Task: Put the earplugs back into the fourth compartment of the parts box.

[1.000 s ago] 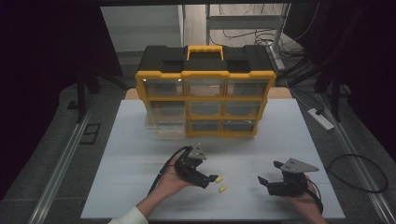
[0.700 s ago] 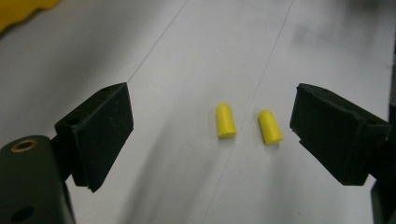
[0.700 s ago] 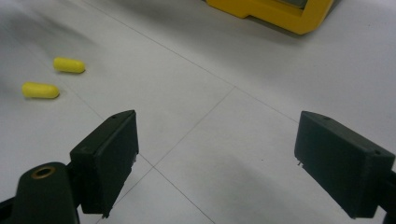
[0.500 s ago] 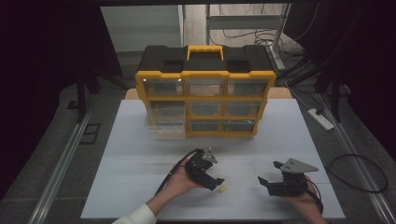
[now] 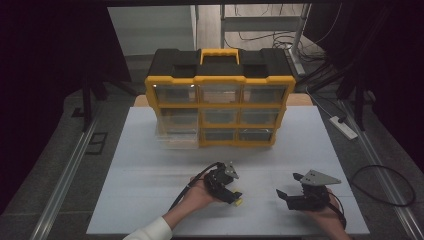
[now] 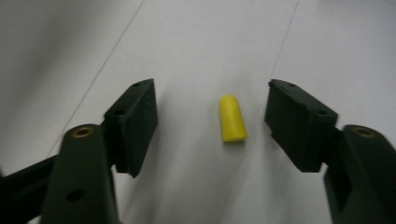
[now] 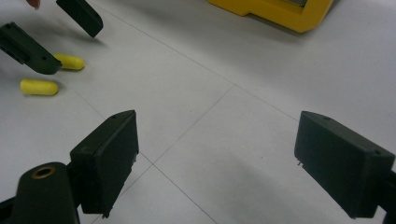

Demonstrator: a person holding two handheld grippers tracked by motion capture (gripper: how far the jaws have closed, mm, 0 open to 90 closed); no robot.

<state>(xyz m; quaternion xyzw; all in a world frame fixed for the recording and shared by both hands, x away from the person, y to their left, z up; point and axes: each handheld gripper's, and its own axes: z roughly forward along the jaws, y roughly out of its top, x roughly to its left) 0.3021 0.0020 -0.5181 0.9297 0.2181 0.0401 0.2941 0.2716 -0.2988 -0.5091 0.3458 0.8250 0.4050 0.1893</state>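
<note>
- Left tongs (image 6: 210, 121), jaws just closing, straddle a yellow earplug (image 6: 232, 118) lying off-centre on the table (image 5: 150, 170), untouched; it may roll away.
- Right tongs (image 7: 215, 158) rest open, empty.

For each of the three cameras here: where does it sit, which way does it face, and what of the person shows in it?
High view: above the person's side, facing forward and down on the white table and yellow drawer organizer; both forearms, left gripper and right gripper show.
Left gripper view: rides the left gripper, facing down at a yellow earplug lying free between its jaws, which have just been closing.
Right gripper view: rides the right gripper, jaws open, facing across the table.
Shared: the right gripper view also catches the left gripper's jaws around that earplug, beside a second earplug.
</note>
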